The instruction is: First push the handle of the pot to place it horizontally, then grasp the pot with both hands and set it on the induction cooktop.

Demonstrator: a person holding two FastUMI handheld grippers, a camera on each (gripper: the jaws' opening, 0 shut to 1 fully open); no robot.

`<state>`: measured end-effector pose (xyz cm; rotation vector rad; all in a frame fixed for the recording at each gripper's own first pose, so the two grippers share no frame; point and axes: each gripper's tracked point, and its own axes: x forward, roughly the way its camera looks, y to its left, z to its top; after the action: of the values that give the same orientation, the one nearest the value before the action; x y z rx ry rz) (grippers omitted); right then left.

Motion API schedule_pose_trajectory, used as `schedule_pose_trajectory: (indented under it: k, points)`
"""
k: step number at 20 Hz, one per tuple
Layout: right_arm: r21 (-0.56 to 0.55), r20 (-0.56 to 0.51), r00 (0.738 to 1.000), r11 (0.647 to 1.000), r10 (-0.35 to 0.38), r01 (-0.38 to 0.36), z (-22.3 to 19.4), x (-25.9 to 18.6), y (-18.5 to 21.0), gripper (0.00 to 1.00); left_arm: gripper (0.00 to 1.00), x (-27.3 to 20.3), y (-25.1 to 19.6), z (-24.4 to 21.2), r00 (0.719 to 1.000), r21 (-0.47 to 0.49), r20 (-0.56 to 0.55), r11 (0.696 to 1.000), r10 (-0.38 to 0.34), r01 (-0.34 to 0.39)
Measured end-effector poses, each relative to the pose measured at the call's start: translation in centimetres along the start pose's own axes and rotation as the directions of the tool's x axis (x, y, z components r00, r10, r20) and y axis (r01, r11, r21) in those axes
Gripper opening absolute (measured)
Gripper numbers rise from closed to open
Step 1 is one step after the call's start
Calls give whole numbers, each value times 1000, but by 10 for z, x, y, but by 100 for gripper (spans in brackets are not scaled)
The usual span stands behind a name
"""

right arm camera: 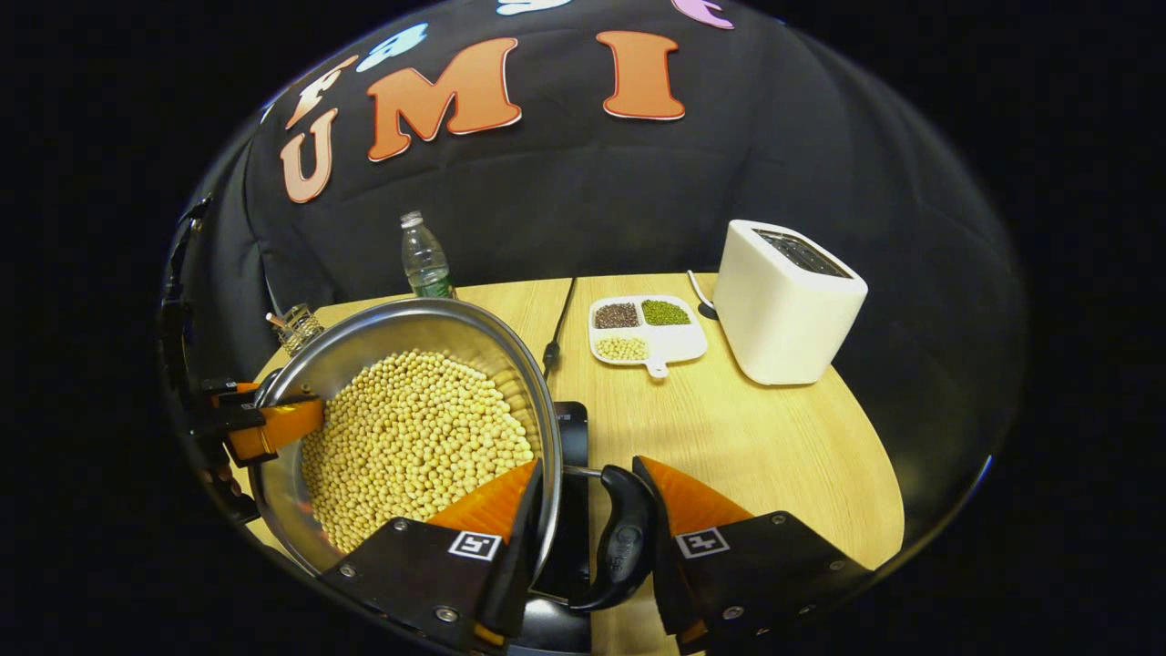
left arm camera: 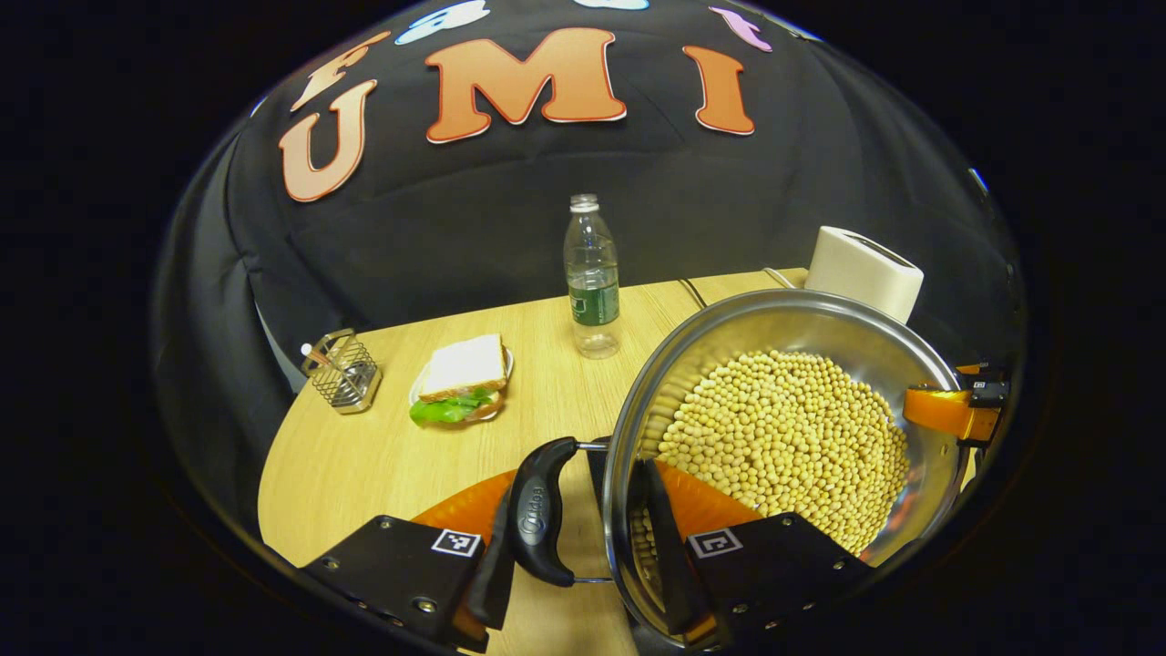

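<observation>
Left gripper view is showing the left tool (left arm camera: 583, 547) straddling the pot's (left arm camera: 783, 319) rim, one finger outside the black side handle (left arm camera: 539, 515), the other inside over the soybeans (left arm camera: 792, 437); both are pressing in, so it is gripping handle and rim together. In the right gripper view the right tool (right arm camera: 588, 538) is doing the same on the opposite handle (right arm camera: 624, 538), closed around it with one finger inside the pot wall.

The pot is being held above the tabletop (left arm camera: 364, 465), looking tilted, and a dark slab (right arm camera: 572, 428) beneath it is probably the cooktop, though I cannot be sure.

The risk, as I am judging it: the pot is loaded nearly full of loose beans, so any unevenness between the two hands is likely to send beans rolling over the low side. The handles are smooth and rounded, so a finger may be slipping off under the weight. A careless swing could also be knocking the bottle (left arm camera: 592, 273) or toaster (right arm camera: 788, 301) nearby.
</observation>
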<state>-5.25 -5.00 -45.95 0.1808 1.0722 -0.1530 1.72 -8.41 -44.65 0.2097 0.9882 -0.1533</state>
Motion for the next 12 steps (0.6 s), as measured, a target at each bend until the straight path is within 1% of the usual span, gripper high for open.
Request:
schedule_pose_trajectory:
  k: [4, 5, 6, 7, 8, 9, 11, 12]
  points:
    - [23, -23, 1000, 1000, 7, -7, -7, 9, -3, 55, 67, 8, -6, -2, 1000, 6, -11, 1000, -1, 1]
    - [24, -17, 1000, 1000, 10, -9, -5, 9, -3, 51, 67, 8, -6, -1, 1000, 11, -10, 1000, 2, -2]
    - [23, -21, 1000, 1000, 12, -11, -6, 10, -3, 55, 67, 9, -5, -2, 1000, 13, -10, 1000, 2, -2]
    - [26, -26, 1000, 1000, 15, -14, -6, 10, -2, 55, 67, 11, -5, -3, 1000, 6, -13, 1000, 1, -1]
    - [28, -31, 999, 999, 18, -17, -6, 14, -1, 51, 67, 12, -5, -4, 1000, 3, -18, 1000, 0, 0]
    - [29, -39, 999, 999, 21, -20, -6, 16, -1, 56, 67, 14, -5, -5, 1000, -4, -20, 1000, -1, 1]
    - [37, -38, 999, 999, 26, -25, -6, 21, 1, 59, 67, 18, -1, -9, 1000, -25, -20, 1000, -2, 1]
    - [22, -33, 999, 1000, 20, -19, -7, 23, 0, 61, 69, 12, -3, -9, 1000, -22, -15, 1000, 5, -6]
